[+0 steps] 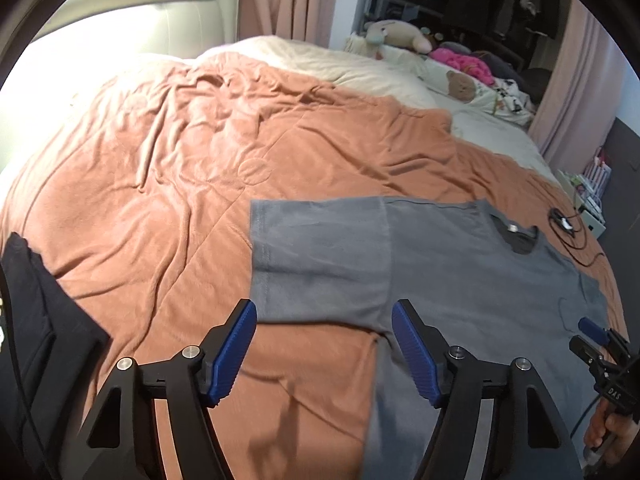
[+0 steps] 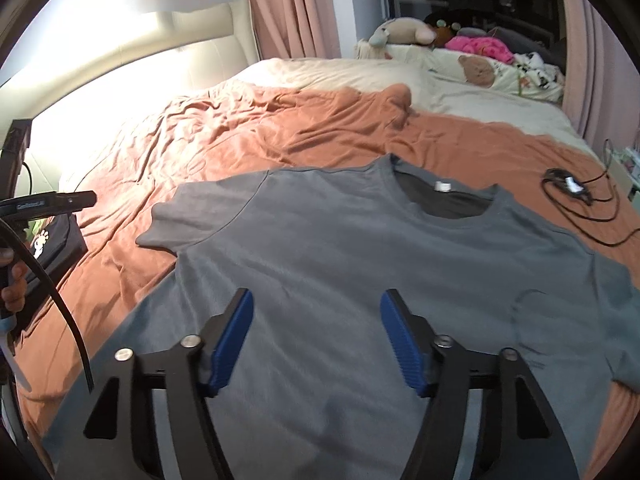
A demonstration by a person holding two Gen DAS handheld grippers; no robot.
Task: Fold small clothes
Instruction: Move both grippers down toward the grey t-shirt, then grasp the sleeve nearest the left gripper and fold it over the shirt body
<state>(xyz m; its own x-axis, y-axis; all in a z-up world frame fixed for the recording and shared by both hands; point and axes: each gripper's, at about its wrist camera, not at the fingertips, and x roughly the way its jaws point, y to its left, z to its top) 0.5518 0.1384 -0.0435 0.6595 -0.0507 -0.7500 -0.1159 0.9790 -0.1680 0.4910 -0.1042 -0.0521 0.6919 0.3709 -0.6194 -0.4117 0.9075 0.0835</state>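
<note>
A gray T-shirt (image 2: 360, 264) lies flat and face up on an orange blanket (image 1: 180, 168) that covers most of a big bed. The left gripper (image 1: 324, 350) hangs over the shirt's left sleeve and armpit, with its blue pads (image 1: 234, 354) spread wide and nothing between them. The right gripper (image 2: 316, 340) hangs over the middle of the shirt, also spread wide and holding nothing. A black cable (image 2: 580, 200) with a small white part lies looped on the blanket just beside the shirt's right shoulder. A dark piece of clothing (image 2: 56, 236) with a little white paw print sits on the blanket, near the left sleeve. Far back are a plush toy (image 2: 404, 30), a pink bundle (image 2: 480, 46), a bear-face pillow (image 2: 478, 70) and pink curtains (image 2: 296, 8). A small white tag (image 2: 442, 187) sits inside the collar, too small to read.
</note>
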